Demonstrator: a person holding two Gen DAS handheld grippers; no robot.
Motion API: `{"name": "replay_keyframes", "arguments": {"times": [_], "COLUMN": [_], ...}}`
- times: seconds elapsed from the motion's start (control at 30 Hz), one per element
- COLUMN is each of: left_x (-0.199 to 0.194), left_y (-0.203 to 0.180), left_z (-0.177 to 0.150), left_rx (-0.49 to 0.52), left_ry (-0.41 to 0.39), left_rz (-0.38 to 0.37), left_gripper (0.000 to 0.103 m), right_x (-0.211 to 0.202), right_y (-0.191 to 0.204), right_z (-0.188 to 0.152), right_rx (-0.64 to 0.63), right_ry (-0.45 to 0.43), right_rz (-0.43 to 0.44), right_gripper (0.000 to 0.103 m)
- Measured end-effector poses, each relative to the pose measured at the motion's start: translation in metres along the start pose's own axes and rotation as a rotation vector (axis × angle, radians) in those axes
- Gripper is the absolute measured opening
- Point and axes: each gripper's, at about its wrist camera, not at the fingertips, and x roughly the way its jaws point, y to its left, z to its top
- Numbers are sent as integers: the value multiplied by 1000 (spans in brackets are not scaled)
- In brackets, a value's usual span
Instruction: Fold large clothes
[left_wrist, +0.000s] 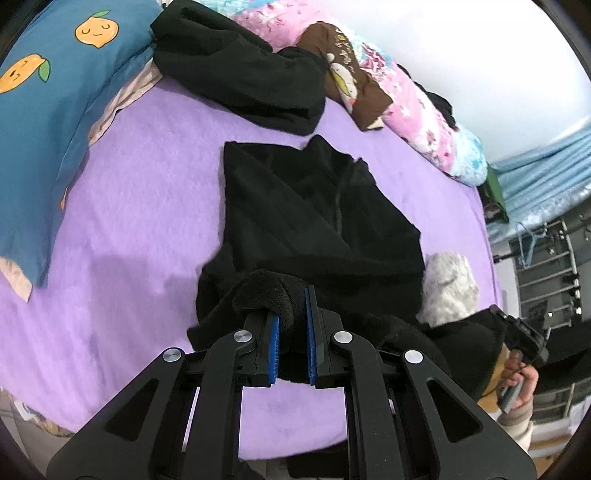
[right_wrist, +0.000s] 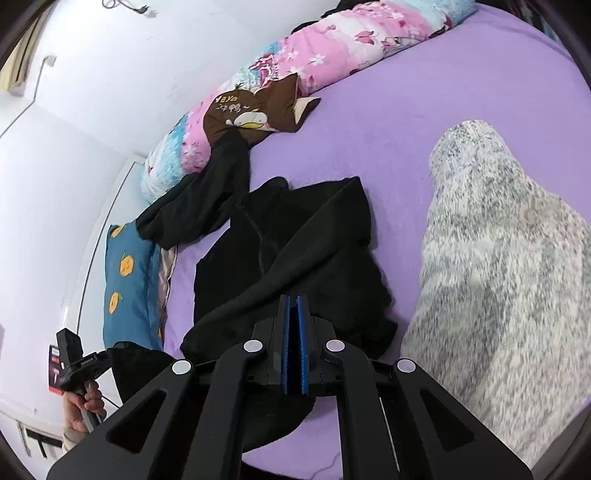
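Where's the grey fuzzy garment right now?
The grey fuzzy garment fills the right side of the right wrist view, lying on the purple bedsheet just right of the black fleece jacket being folded.

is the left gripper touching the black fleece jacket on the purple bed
Touching. The left wrist view shows the left gripper with a thick fold of the black fleece jacket squeezed between its blue pads.

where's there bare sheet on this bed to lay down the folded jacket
Bare purple sheet lies between the black fleece jacket and the blue pillow. More shows between the jacket and grey garment. The head end is crowded by another black garment and floral quilt.
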Motion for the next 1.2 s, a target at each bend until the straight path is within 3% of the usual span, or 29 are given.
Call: {"name": "replay_keyframes", "arguments": {"times": [0.3, 0.43, 0.6, 0.7, 0.77, 1.2], "left_x": [42, 66, 77, 75, 74, 64], "left_y": [18, 24, 27, 30, 31, 34], "left_z": [44, 59, 61, 61, 59, 50], "left_rx": [-27, -45, -36, -29, -17, -8], "left_ry": [28, 48, 62, 59, 58, 30], "left_rz": [41, 46, 29, 16, 12, -38], "left_gripper": [10, 10, 10, 10, 11, 11], "right_x": [31, 54, 64, 64, 64, 72], "right_y": [7, 12, 35, 37, 28, 1], "right_z": [40, 32, 13, 7, 4, -21], "right_rx": [-37, -60, -210, -257, -226, -142], "right_ry": [-29, -1, -10, -9, -1, 85], "right_rz": [-55, -80, -144, -169, -172, -189], "right_gripper": [1, 1, 5, 18, 53, 61]}}
